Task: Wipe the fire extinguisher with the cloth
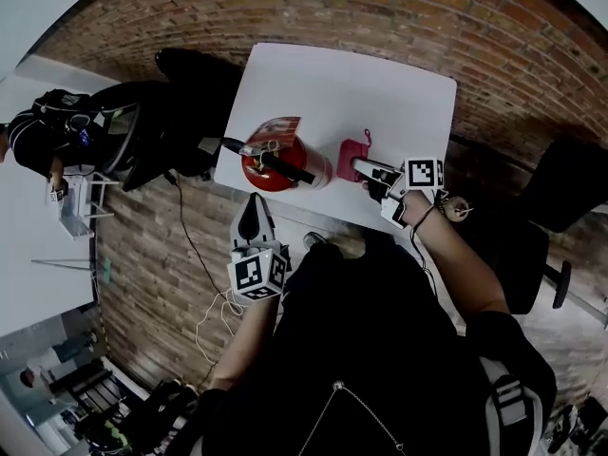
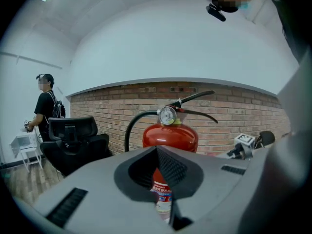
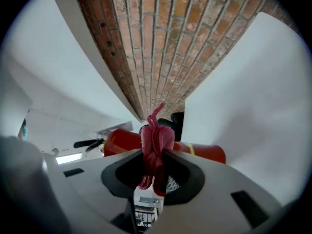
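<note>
Right gripper (image 1: pixel 372 171) pinches cloth (image 1: pixel 350 157); left gripper (image 1: pixel 253 209) pressed together, empty. Unsteadied fire extinguisher (image 1: pixel 275 164) at desk's (image 1: pixel 361 93) near edge may tip during wiping.

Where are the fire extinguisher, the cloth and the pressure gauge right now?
fire extinguisher (image 1: pixel 261 177): head view, on the red body.
cloth (image 3: pixel 157 139): right gripper view, on the bunched middle fold.
pressure gauge (image 2: pixel 167 115): left gripper view, on the dial face.

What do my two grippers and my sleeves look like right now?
The left gripper and right gripper are light grey shells, each with a black ribbed-pad claw and a white cube printed with black square markers. The person wears a black top that leaves the forearms uncovered, and a thin dark band on the right wrist.
</note>
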